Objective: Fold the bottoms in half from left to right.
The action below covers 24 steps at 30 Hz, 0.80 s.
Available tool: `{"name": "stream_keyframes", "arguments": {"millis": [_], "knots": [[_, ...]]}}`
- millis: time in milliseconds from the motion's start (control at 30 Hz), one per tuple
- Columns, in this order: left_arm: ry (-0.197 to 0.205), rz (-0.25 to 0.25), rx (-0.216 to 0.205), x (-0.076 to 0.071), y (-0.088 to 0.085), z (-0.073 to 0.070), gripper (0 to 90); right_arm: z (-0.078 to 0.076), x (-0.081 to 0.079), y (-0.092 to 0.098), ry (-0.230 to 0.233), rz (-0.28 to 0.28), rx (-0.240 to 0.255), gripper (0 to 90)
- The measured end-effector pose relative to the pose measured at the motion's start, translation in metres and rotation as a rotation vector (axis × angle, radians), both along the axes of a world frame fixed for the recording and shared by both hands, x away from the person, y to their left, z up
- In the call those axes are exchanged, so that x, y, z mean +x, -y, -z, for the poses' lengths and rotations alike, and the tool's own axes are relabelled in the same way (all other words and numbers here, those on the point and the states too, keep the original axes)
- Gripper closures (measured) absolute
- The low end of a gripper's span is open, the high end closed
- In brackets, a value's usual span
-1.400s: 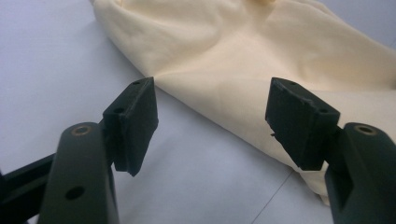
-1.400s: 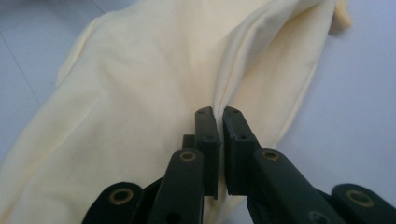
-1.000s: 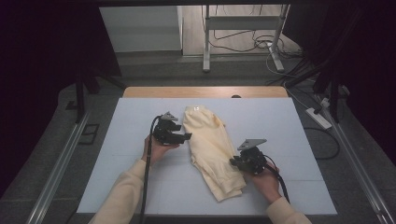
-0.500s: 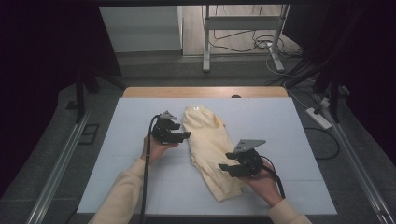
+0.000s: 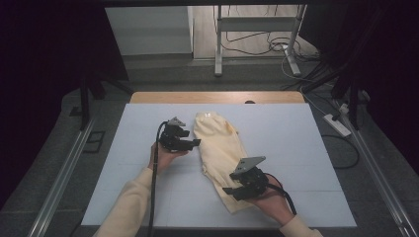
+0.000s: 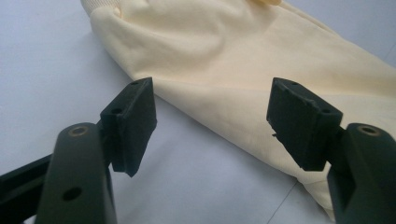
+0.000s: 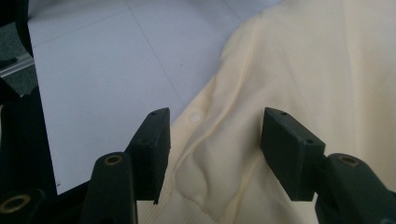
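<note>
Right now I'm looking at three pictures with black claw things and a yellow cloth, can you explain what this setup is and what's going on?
A person sits at a table and holds a hand-held clamp tool, called a gripper, in each hand. The high view is taken from above the table: the left gripper is beside a pale yellow garment, and the right gripper is over its near end. The garment lies folded lengthwise on a white table surface.

The other two pictures come from small cameras riding on the grippers, each looking along its own two black jaws. In the left gripper view the jaws stand open at the garment's edge. In the right gripper view the right gripper's jaws have just been opening and now stand apart above a fold with small buttons. Neither gripper holds anything.
</note>
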<state>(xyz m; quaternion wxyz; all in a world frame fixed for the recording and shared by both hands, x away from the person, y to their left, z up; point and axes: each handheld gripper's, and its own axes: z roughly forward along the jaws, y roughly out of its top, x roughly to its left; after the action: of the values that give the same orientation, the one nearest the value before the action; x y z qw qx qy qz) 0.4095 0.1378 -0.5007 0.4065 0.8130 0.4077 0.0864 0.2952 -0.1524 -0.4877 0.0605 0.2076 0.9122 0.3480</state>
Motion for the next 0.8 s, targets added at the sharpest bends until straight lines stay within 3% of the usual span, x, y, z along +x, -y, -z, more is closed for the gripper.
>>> {"name": "stream_keyframes", "arguments": {"millis": [167,333,400,500,700,800], "knots": [[0.000,0.000,0.000,0.000,0.000,0.000,31.9,0.012,0.002,-0.002,-0.024,0.007,-0.059,47.7],[-0.003,-0.001,0.001,0.000,0.000,0.000,31.7,0.012,0.005,0.001,-0.070,0.002,-0.044,72.1],[-0.003,-0.001,0.001,0.000,0.000,0.000,31.7,0.011,0.005,0.002,-0.078,-0.006,-0.038,77.5],[0.003,-0.001,0.000,0.000,-0.001,-0.001,31.7,0.007,0.004,0.003,-0.077,-0.010,-0.029,79.0],[0.002,-0.003,0.001,0.000,-0.002,-0.001,31.6,-0.008,-0.002,0.002,-0.073,-0.028,0.053,78.8],[0.002,-0.002,0.001,0.000,-0.002,-0.001,31.5,-0.001,-0.004,-0.004,-0.082,-0.046,0.029,77.0]]}}
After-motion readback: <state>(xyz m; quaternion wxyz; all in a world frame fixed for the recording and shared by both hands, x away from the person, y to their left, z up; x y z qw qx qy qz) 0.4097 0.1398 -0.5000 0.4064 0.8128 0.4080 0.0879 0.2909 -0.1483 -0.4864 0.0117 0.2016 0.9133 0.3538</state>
